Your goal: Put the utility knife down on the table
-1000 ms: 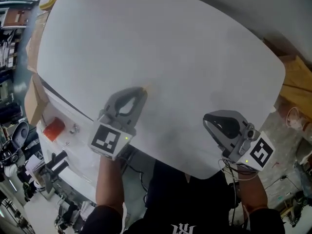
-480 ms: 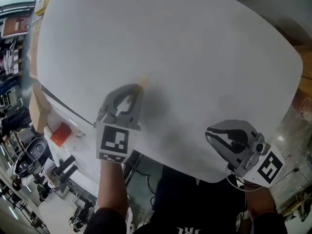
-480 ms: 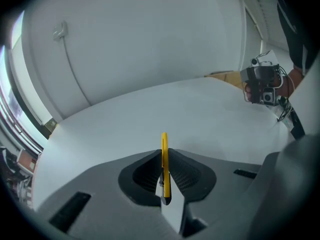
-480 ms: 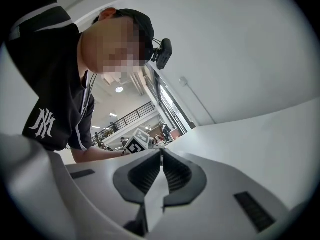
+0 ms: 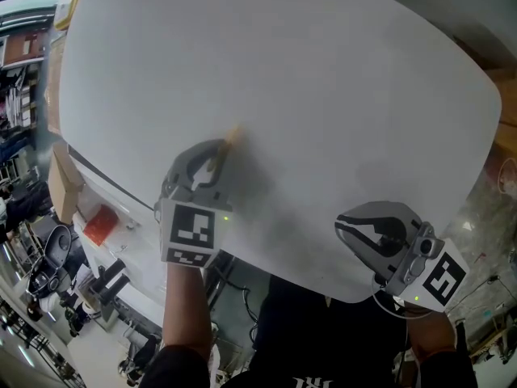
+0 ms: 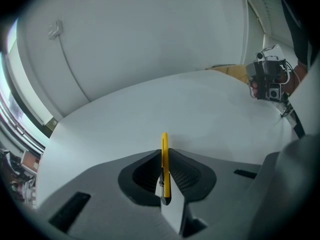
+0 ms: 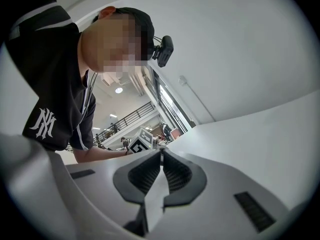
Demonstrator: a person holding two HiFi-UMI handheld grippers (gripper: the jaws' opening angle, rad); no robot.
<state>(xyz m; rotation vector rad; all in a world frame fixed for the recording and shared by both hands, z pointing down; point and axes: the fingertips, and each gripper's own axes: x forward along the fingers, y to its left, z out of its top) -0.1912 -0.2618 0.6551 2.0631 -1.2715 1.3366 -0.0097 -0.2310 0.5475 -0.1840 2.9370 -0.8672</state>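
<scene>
The white counter (image 5: 323, 95) is filling the view. At 8 o'clock the left claw (image 5: 216, 153) is pointing toward 1 o'clock, gripping the yellow utility knife (image 6: 164, 169) on edge. It is probably best to lower the knife flat before releasing it. The right claw (image 5: 343, 221) is resting clenched and empty at 5 o'clock.

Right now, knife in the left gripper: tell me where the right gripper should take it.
I'd grip the yellow stub of the utility knife that juts past the tips of the left gripper, coming from ahead of them. It stands edge-on, flats clamped, so only that end is free. The right gripper, shut, must open first.
</scene>
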